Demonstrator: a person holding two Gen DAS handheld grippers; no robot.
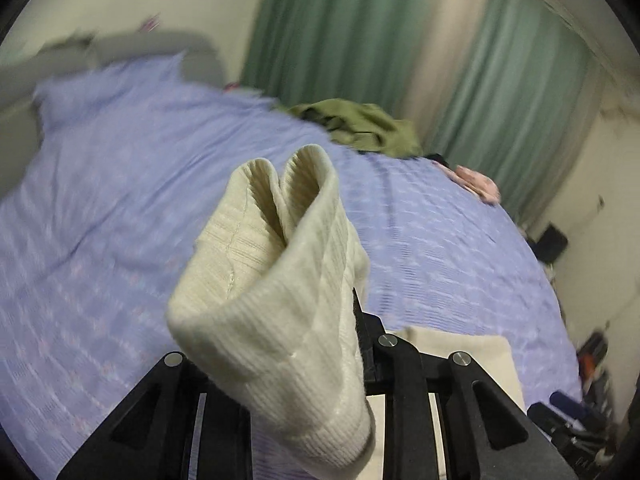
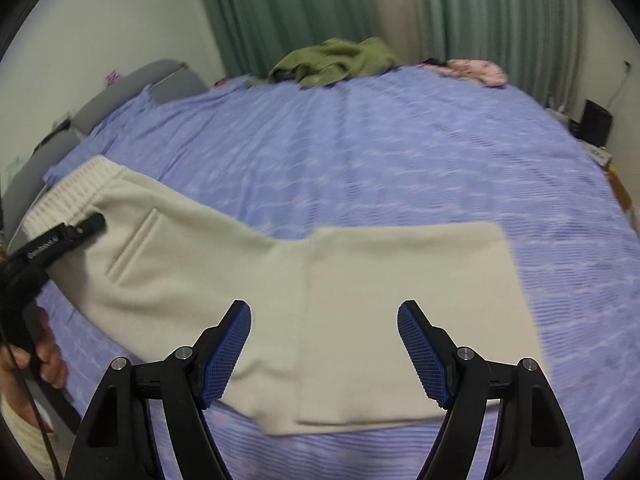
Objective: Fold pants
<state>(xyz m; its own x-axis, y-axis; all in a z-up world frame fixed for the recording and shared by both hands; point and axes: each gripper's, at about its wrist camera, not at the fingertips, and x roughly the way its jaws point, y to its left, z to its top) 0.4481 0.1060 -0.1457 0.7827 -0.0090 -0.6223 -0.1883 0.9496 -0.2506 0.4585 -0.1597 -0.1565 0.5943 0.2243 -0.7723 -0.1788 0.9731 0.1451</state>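
1. While the cream pants [image 2: 320, 304] are spread flat across the near part of the purple bedspread [image 2: 380, 152], their ribbed waistband [image 1: 276, 280] is clamped by the left gripper [image 1: 320, 344], whose jaws are closed tight on the bunched fabric.
2. In the right wrist view, the left gripper [image 2: 90, 222] is seen at the far-left end of the pants, at the waistband, held by a bare hand [image 2: 50, 356].
3. White lettering is printed on the left gripper's black body in that view, but it is too small and blurred to be read.
4. The right gripper [image 2: 324, 352] is held above the near edge of the pants, with its blue-padded fingers [image 2: 226, 356] spread wide apart and nothing gripped between them.
5. The pants are seen already folded over on the right, where a doubled panel lies on the rest of the garment; a pocket seam is visible towards the left.
6. An olive-green garment [image 2: 332, 62] is piled at the far edge of the bed, with a pink garment [image 2: 478, 70] to its right.
7. Green curtains [image 2: 280, 8] are hung behind the bed, and a grey headboard [image 2: 160, 78] is seen at the far left.
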